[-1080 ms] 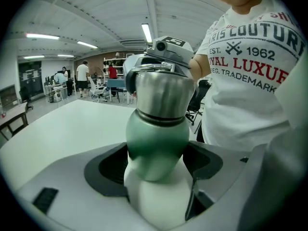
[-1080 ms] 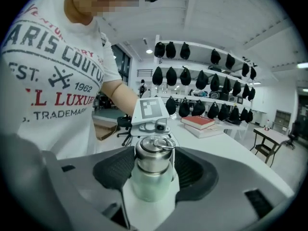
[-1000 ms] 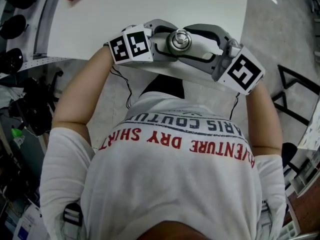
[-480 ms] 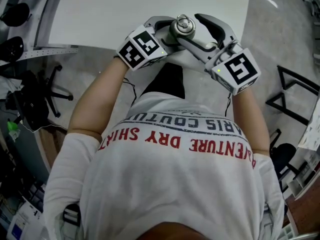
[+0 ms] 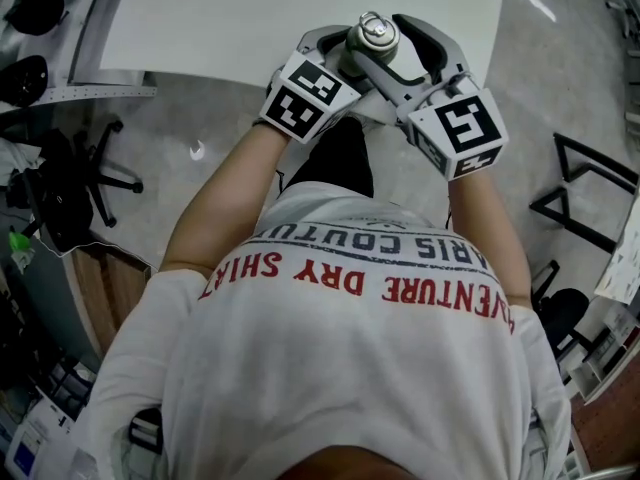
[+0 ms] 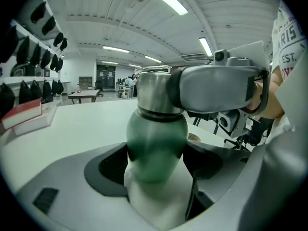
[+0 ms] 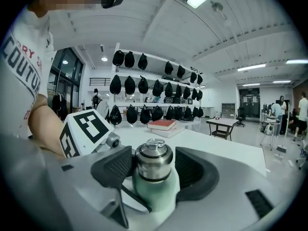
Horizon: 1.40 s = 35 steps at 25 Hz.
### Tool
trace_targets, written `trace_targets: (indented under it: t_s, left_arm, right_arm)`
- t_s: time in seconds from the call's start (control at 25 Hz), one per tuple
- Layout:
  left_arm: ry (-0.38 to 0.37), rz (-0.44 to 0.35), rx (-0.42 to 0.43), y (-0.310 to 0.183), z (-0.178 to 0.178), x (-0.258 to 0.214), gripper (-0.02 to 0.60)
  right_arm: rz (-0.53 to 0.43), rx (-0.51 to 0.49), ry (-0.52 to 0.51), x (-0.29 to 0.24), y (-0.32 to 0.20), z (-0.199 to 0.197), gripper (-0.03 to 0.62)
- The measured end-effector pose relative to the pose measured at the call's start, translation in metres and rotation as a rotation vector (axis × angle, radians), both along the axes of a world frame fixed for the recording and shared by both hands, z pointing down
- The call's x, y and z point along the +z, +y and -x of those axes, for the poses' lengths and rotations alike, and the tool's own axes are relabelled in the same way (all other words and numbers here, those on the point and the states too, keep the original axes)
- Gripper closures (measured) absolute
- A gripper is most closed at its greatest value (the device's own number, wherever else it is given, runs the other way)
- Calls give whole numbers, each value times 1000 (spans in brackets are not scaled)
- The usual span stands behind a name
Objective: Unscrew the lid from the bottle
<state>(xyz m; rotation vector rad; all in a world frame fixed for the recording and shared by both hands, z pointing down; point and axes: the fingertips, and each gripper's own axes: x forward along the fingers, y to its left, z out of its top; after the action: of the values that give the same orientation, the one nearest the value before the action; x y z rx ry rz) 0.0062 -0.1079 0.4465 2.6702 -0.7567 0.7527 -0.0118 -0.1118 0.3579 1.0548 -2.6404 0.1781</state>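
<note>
In the head view, the person stands at the near edge of the white tabletop [image 5: 300,18] with both tools brought together in front of the chest. The left hand-held gripper [image 5: 342,56] comes in low from the left. The right hand-held gripper [image 5: 383,40] reaches in higher from the right, so its jaws bracket the steel lid [image 5: 375,32]. That stacking fits the job: one tool anchors while the other turns.

In the left gripper view, the green bottle [image 6: 156,148] stands upright between this tool's jaws. They are closed firmly on its rounded body below the steel collar. The low hold probably keeps the body from spinning and leaves the cap free. A grey jaw of the other tool crosses in front of the lid.

In the right gripper view, the lid with its small wire loop sits between the two dark ribbed pads [image 7: 113,165]. These jaws have just been opening. The left pad lies against the lid, but the right pad seems to stand just clear, so the hold looks slack. It is probably a release to reset the wrist before another twist, since the lid is seated on the neck and not yet off.
</note>
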Motion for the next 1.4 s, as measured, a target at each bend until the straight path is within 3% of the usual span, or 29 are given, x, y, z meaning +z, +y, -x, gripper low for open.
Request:
trace_targets:
  t_s: [0.28, 0.68, 1.16, 1.4]
  left_arm:
    - [8, -4, -46, 0, 2, 0, 210]
    - [16, -6, -18, -2, 2, 0, 212]
    - [10, 0, 196, -1, 2, -1, 210]
    - [4, 13, 331, 2, 4, 0, 210]
  right_arm:
    - [10, 47, -1, 4, -1, 1, 347]
    - [3, -6, 3, 5, -2, 2, 352]
    - [13, -114, 9, 5, 0, 5, 352]
    - [19, -228, 36, 4, 1, 7, 352]
